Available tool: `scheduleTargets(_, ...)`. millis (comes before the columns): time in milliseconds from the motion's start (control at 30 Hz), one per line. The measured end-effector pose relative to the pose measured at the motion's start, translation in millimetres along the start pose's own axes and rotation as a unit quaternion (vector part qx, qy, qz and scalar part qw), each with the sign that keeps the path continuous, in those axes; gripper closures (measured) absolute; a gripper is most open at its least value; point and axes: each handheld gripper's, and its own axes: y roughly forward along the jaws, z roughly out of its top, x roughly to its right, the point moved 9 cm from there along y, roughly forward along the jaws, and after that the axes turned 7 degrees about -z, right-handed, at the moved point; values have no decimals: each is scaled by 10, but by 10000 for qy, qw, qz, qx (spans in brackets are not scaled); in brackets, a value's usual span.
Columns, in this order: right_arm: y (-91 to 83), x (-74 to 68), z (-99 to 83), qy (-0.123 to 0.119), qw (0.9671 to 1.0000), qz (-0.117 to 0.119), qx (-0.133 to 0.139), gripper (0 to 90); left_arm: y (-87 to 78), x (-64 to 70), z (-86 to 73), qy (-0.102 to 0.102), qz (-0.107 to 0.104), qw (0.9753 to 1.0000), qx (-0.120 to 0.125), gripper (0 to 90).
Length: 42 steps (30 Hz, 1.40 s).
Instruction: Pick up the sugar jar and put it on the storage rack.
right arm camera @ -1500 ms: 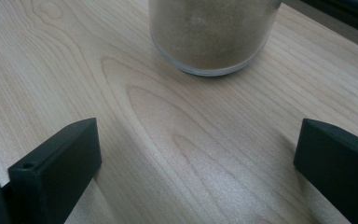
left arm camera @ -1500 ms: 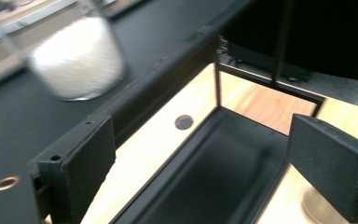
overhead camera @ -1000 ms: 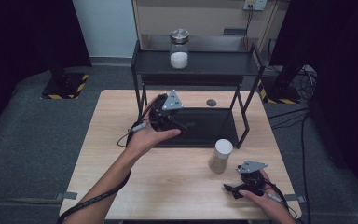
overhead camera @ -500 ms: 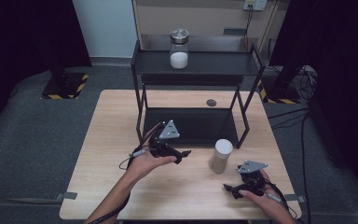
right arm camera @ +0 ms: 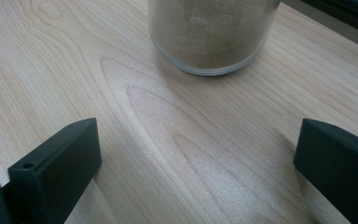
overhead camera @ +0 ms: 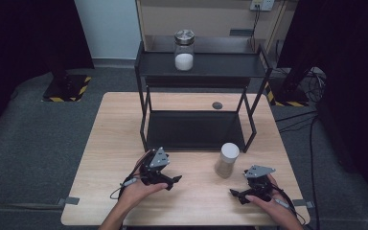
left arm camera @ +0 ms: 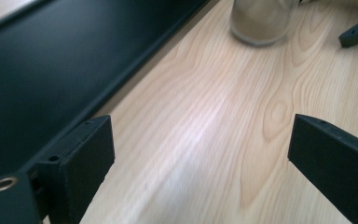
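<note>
Resting on pale wood table (overhead camera: 105,158) (grey carpet around), both hand-held grippers wide open, empty.

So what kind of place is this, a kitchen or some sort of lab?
Most likely a lab or recording studio, not a kitchen: black curtains close in a lone wooden table, hazard-striped stand bases sit on grey carpet, and cables trail across the floor.

Black two-tier shelf (overhead camera: 199,72) at 12 o'clock on the wooden counter (overhead camera: 105,148), jar of white powder (overhead camera: 184,50) on its top tier, small dark disc (overhead camera: 216,105) behind it
</note>
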Motion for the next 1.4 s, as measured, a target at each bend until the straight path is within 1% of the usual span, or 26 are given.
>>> scheduleTargets(133,-3,-5,-2,10,10000,-8,-5,12,-136,22,-163,-182,150,9997,2,64)
scheduleTargets(233,-6,-8,-4,19,10000,-17,-7,12,-242,54,-250,-394,274,9988,-58,67)
scheduleTargets(333,-13,-16,-8,28,10000,-23,-9,12,-333,83,-310,-426,490,9978,-165,66)
scheduleTargets(433,-18,-21,-13,32,10000,-37,-4,11,-399,33,-402,-566,651,9962,-145,62)
scheduleTargets(500,-24,-27,-17,39,10000,-43,-10,11,-432,-12,-469,-623,768,9949,-193,62)
scheduleTargets(600,-35,-37,-28,50,10000,-45,-4,12,-477,-95,-575,-796,858,9929,-190,62)
scheduleTargets(700,-41,-43,-34,57,10000,-50,-4,12,-508,-166,-642,-931,1011,9903,-218,63)
scheduleTargets(833,-41,-43,-34,58,10000,-50,-4,12,-507,-254,-712,-1170,1189,9854,-344,60)
scheduleTargets(933,-41,-43,-34,58,10000,-51,-4,12,-515,-292,-749,-1221,1300,9832,-389,59)
scheduleTargets(1033,-41,-43,-34,58,10000,-51,-3,12,-507,-326,-783,-1278,1368,9815,-393,53)
scheduleTargets(1100,-41,-43,-34,58,10000,-50,-3,12,-492,-343,-795,-1267,1383,9812,-458,50)
scheduleTargets(1167,-41,-43,-34,59,10000,-50,-3,12,-490,-361,-795,-1339,1368,9804,-467,35)
scheduleTargets(1400,-41,-43,-33,63,10000,-49,-4,12,-485,-365,-796,-1347,1362,9804,-470,25)
